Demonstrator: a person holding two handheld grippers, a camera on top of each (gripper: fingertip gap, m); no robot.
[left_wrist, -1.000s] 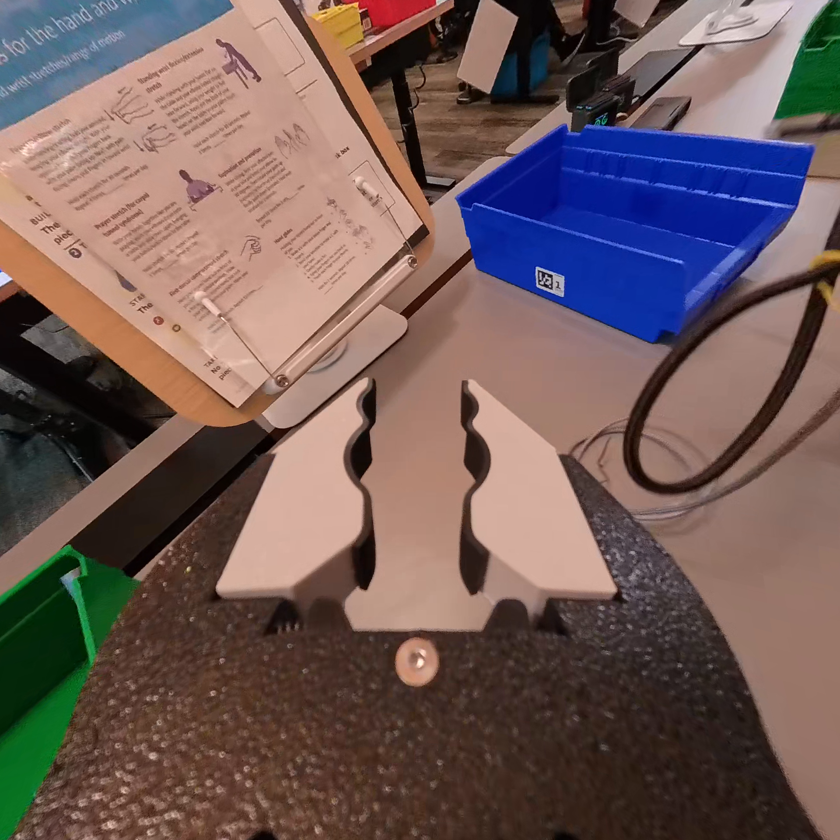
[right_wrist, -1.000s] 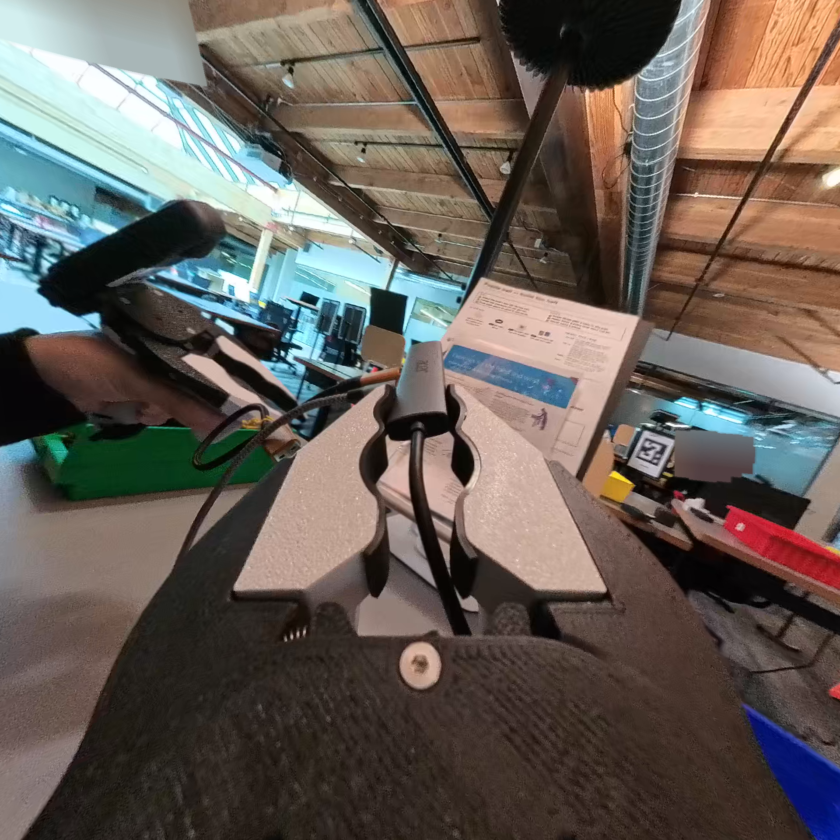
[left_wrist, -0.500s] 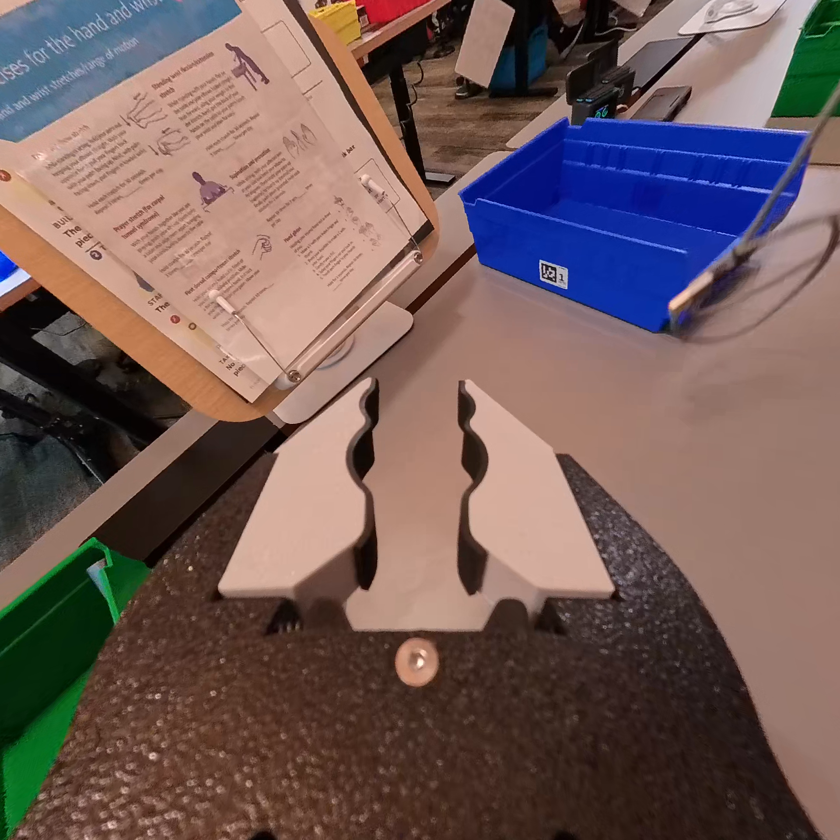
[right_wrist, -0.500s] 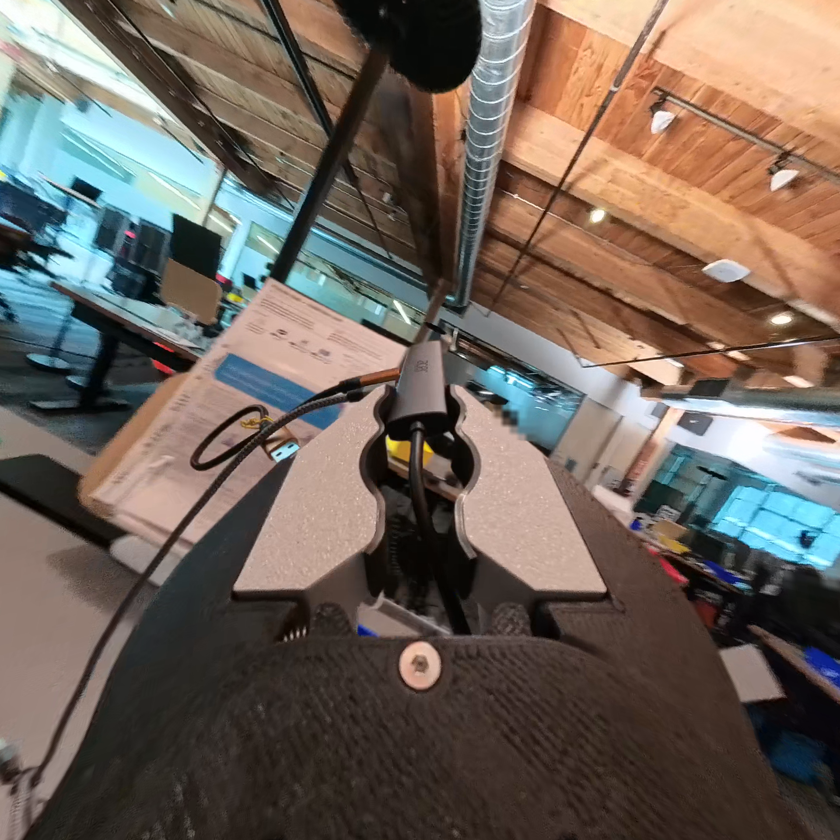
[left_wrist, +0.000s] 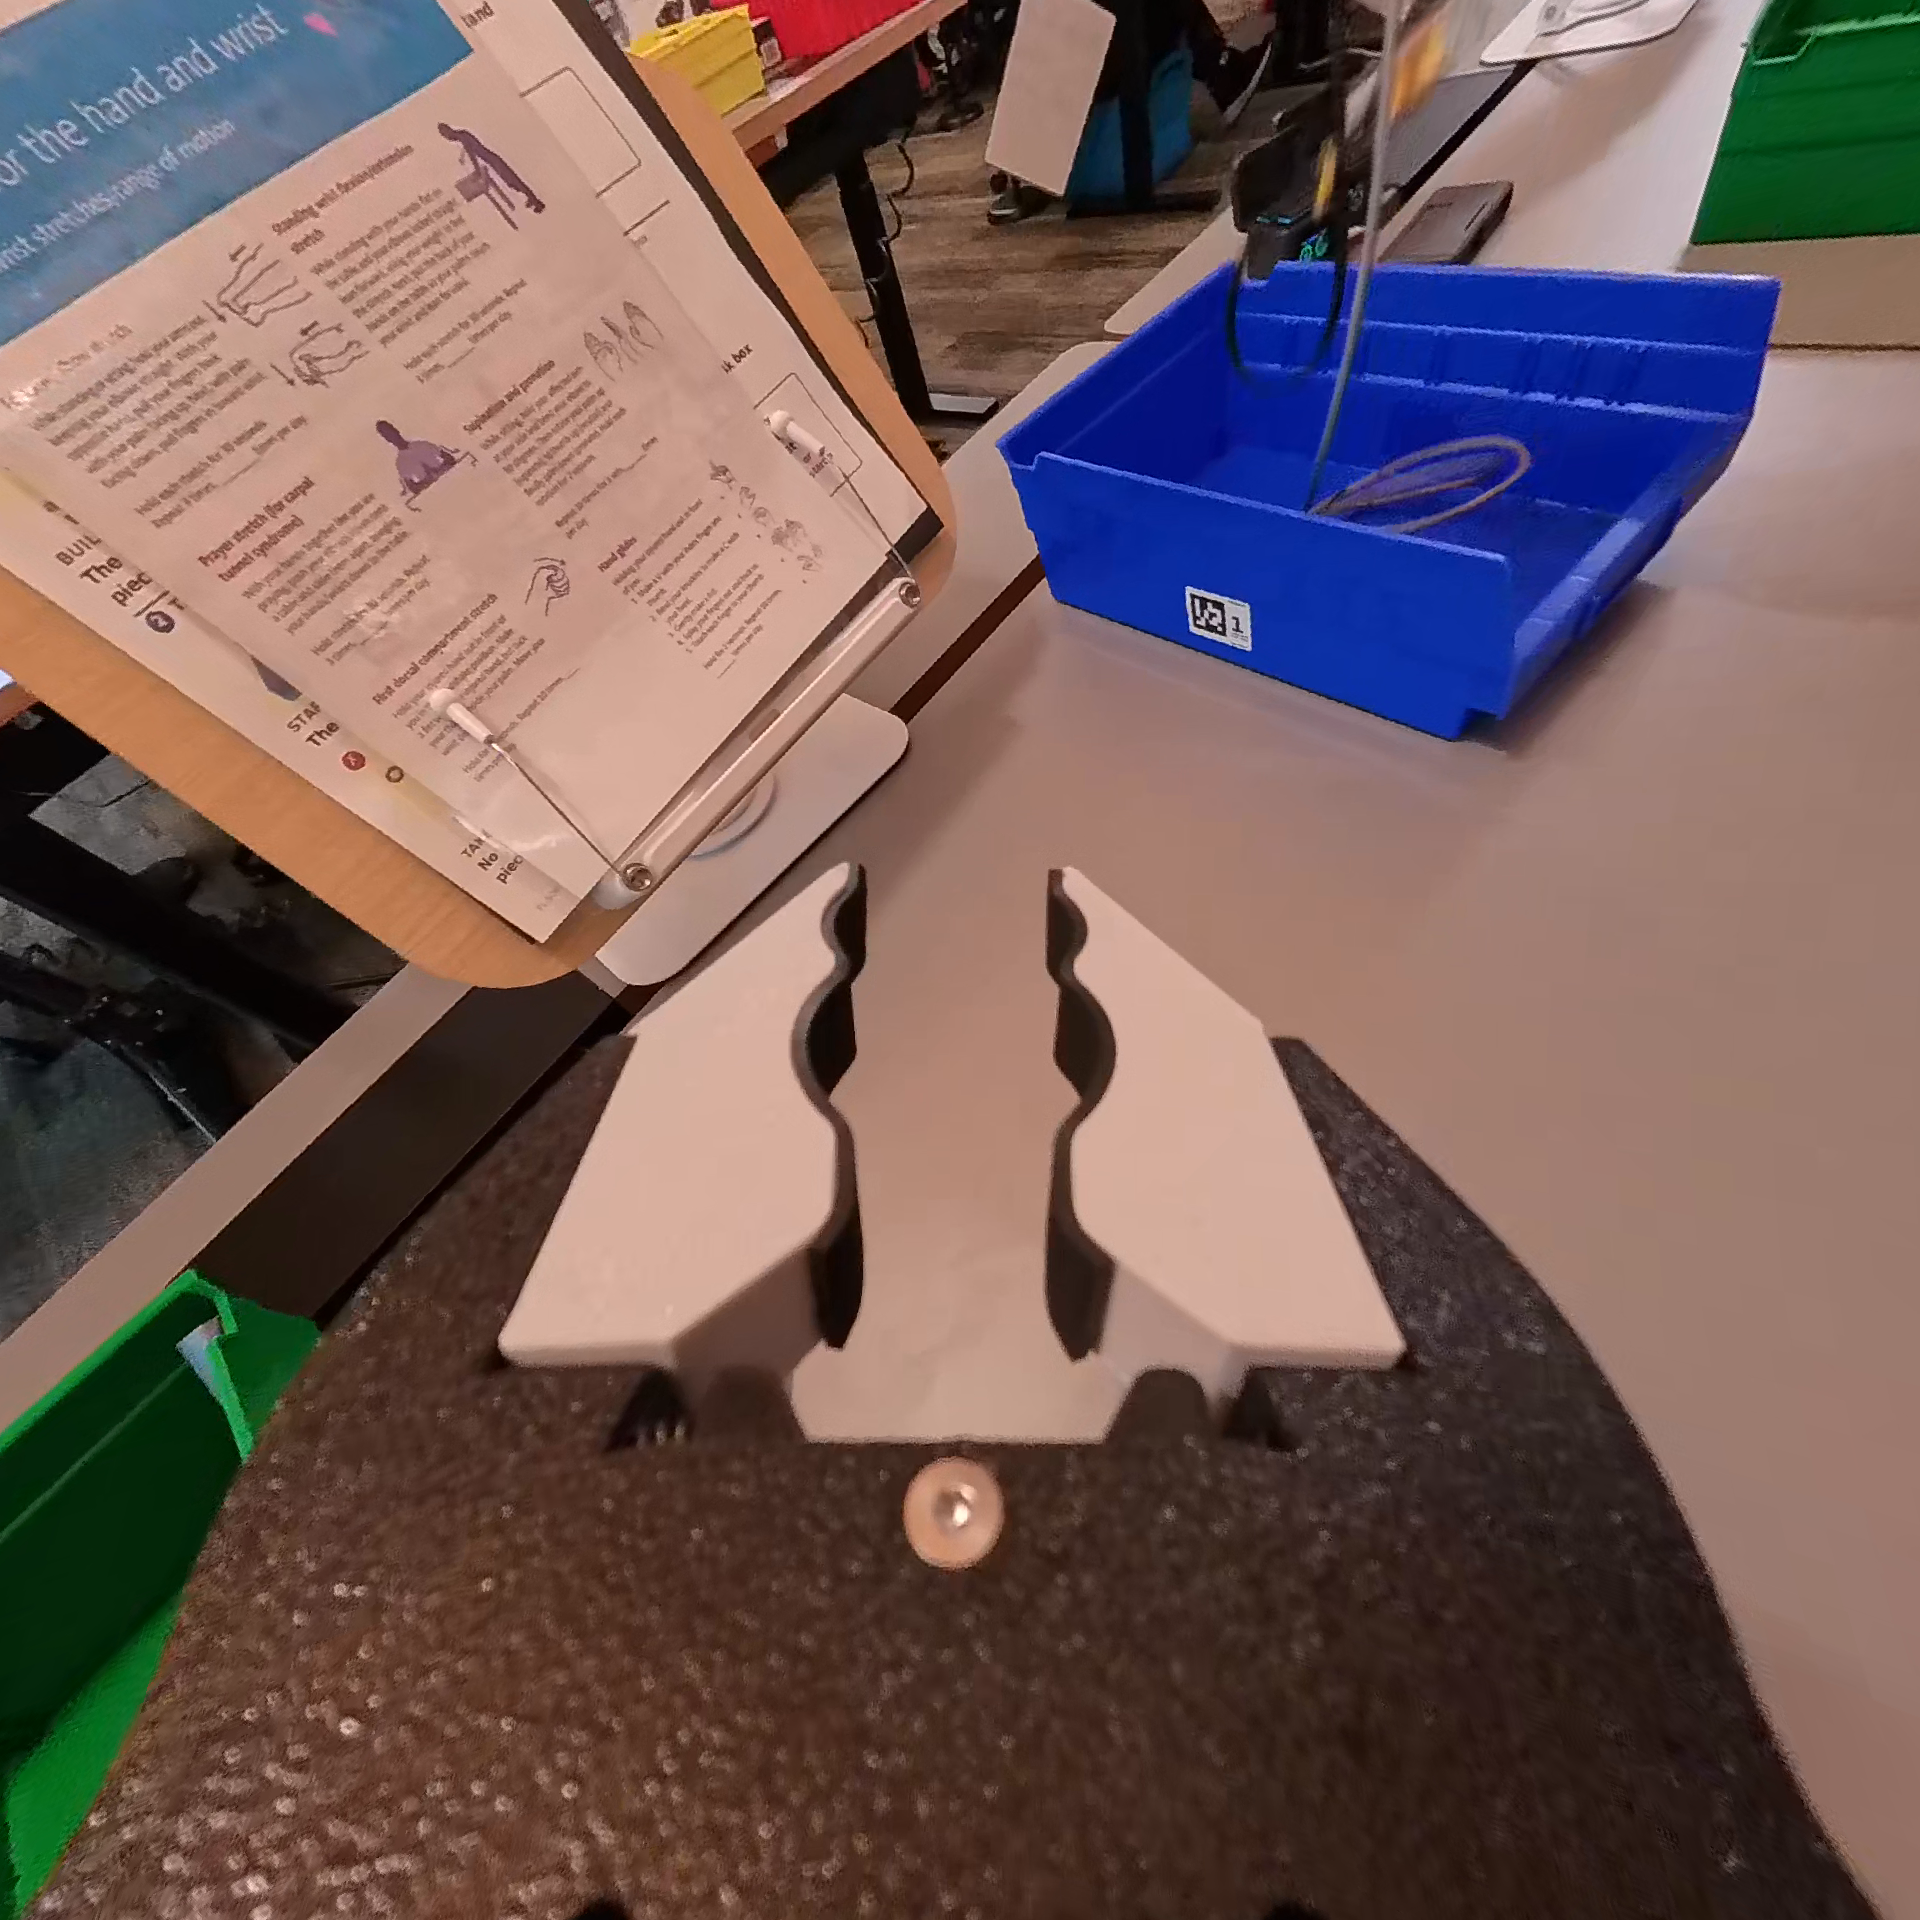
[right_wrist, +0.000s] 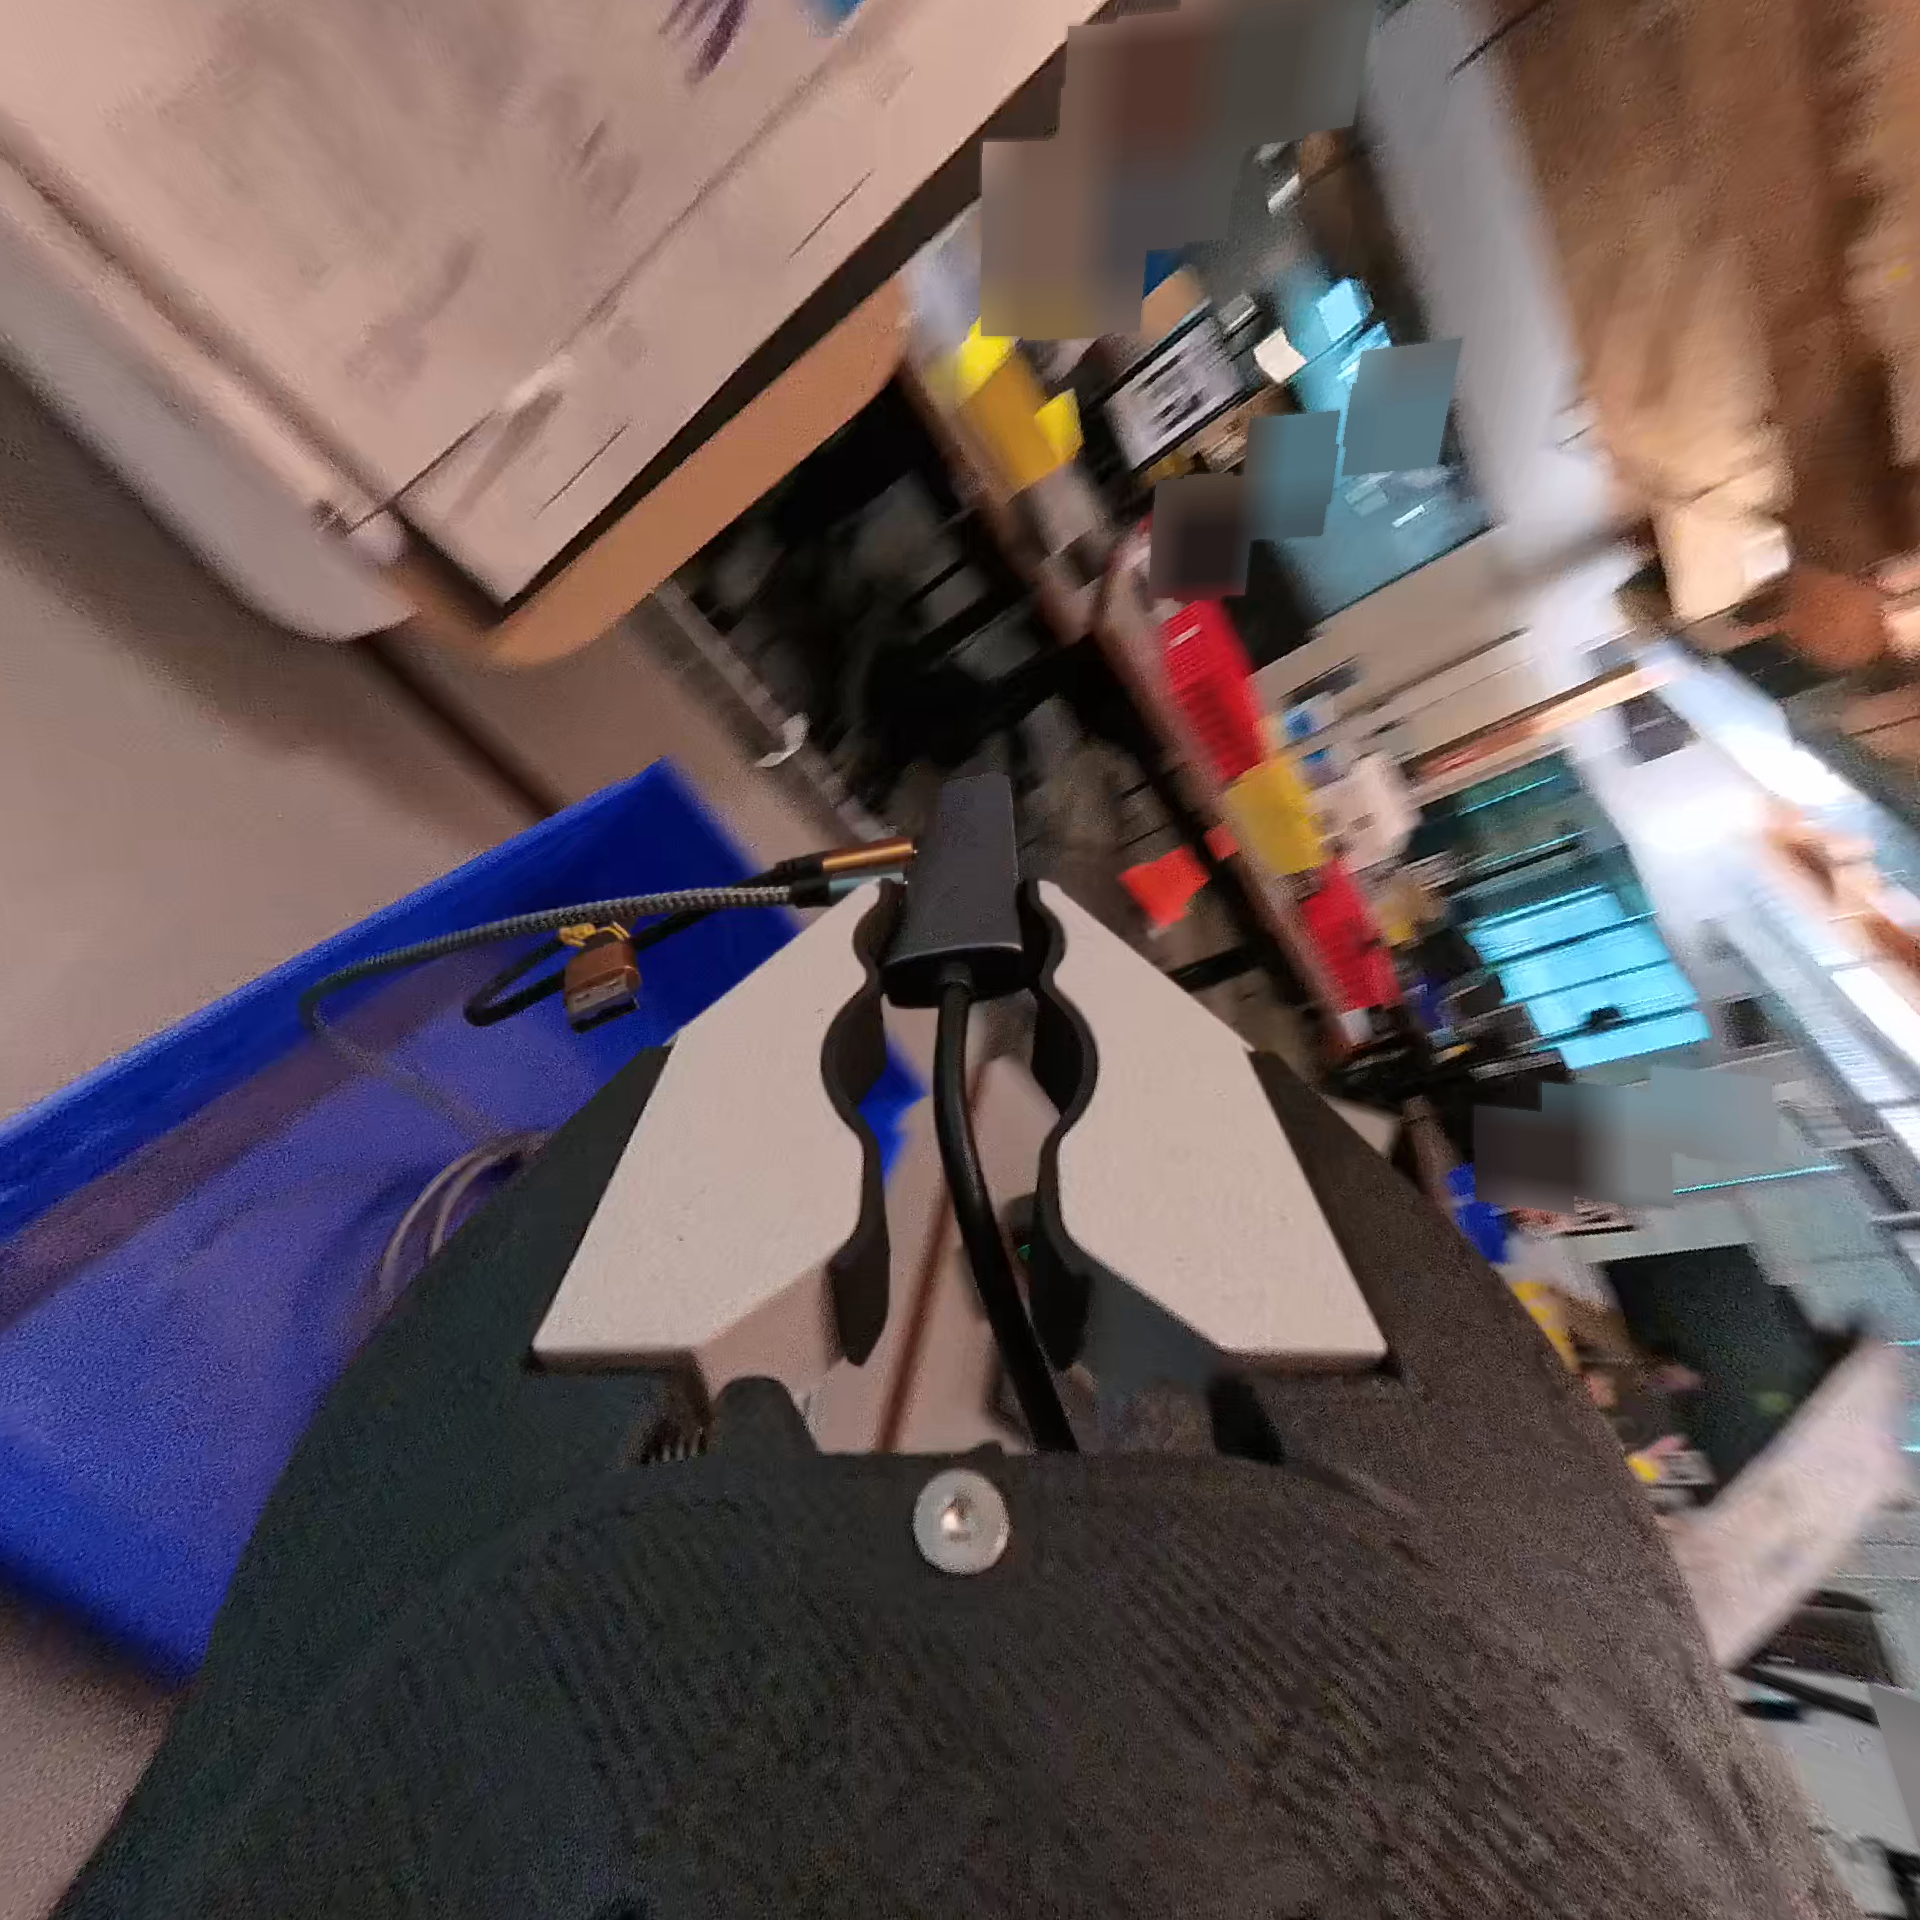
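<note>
Right wrist view shows our right tongs (right_wrist: 961, 914) clamped on a dark adapter (right_wrist: 961, 883), its braided cable (right_wrist: 540, 925) dangling over the blue bin (left_wrist: 1351, 634), some loops already inside. Our left tongs (left_wrist: 954, 894) hover parted and empty above the worktop (left_wrist: 1507, 935).

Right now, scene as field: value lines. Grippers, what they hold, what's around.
left hand-held gripper: open, empty, over the grey table
right hand-held gripper: shut on the dark adapter, above the blue bin
braided cable: plugged into the adapter's side, hanging toward the bin, gold plug dangling
blue bin contents: thin wire loops on its floor
document stand: left of the bin, holds printed sheets
green bin: at the left gripper's near left
right wrist view: motion-blurred
</note>
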